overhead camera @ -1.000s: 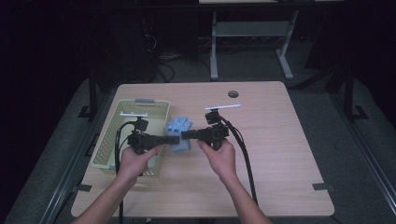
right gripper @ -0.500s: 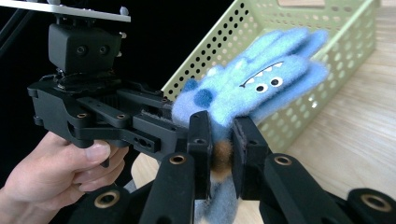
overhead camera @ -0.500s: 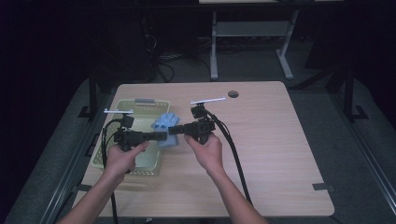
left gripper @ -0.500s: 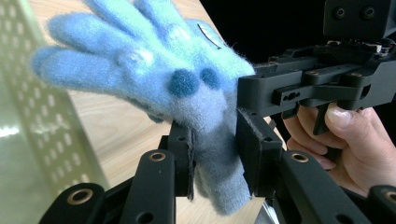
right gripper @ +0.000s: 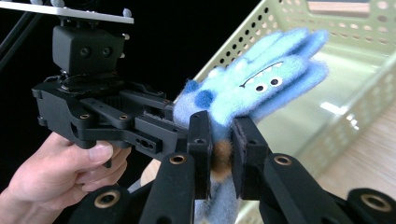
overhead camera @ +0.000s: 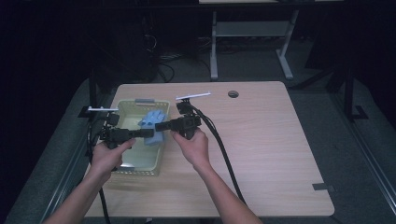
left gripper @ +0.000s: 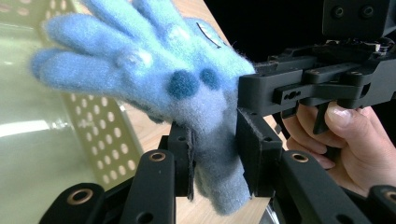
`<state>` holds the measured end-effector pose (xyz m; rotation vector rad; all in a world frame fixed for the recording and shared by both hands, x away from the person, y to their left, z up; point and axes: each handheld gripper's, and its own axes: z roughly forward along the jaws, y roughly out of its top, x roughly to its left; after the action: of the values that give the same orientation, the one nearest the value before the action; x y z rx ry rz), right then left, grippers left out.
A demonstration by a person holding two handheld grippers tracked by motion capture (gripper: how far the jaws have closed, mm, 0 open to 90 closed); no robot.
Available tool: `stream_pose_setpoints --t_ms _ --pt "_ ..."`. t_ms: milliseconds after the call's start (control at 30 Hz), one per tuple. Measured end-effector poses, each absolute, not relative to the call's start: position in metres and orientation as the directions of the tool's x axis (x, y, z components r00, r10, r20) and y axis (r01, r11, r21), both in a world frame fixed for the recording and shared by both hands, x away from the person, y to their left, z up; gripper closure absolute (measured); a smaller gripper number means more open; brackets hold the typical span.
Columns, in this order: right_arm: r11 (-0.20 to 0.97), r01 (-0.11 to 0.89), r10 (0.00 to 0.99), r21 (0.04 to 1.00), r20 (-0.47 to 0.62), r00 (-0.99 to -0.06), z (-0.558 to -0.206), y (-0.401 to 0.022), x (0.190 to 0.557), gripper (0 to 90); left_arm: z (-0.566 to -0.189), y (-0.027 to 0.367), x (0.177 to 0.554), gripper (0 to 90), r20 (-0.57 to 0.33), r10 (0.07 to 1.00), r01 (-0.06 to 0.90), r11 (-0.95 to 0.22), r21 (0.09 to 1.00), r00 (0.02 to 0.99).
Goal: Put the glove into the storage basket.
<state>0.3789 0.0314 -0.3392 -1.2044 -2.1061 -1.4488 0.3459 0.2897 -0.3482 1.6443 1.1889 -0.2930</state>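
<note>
A fuzzy blue glove [overhead camera: 152, 126] with a monster face hangs over the right side of the pale green basket [overhead camera: 122, 160]. Both grippers pinch its cuff from opposite sides. My left gripper [overhead camera: 148, 133] reaches in from the left, its jaws shut on the glove [left gripper: 187, 93] at the cuff. From the right comes my right gripper [overhead camera: 159, 126], shut on the same cuff, and the glove [right gripper: 252, 88] spreads its fingers above the jaws. In the right gripper view the left gripper [right gripper: 154, 126] meets the cuff from the left.
The perforated basket sits at the left of the wooden table [overhead camera: 261, 140], near its left edge. A round cable hole [overhead camera: 233, 94] lies at the table's back. Cables trail from both grippers toward the person. A desk frame [overhead camera: 252, 37] stands beyond the table.
Both grippers have carried the glove to the left, from over the basket's right rim to over its inside. Both stay shut on the cuff.
</note>
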Motion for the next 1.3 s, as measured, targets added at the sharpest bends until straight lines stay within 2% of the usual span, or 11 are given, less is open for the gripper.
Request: stream_pose_setpoints --t_ms 400,1300 --pt "0.144 0.783 0.426 0.606 0.676 -0.601 -0.344 0.064 0.385 79.2 -0.35 0.321 0.345 67.4 -0.687 0.572 0.817 0.05 0.574 0.448" --pt "0.131 0.814 0.407 0.566 0.718 -0.565 -0.368 0.105 0.395 79.2 -0.364 0.359 0.354 67.4 -0.671 0.613 0.837 0.029 0.546 0.417"
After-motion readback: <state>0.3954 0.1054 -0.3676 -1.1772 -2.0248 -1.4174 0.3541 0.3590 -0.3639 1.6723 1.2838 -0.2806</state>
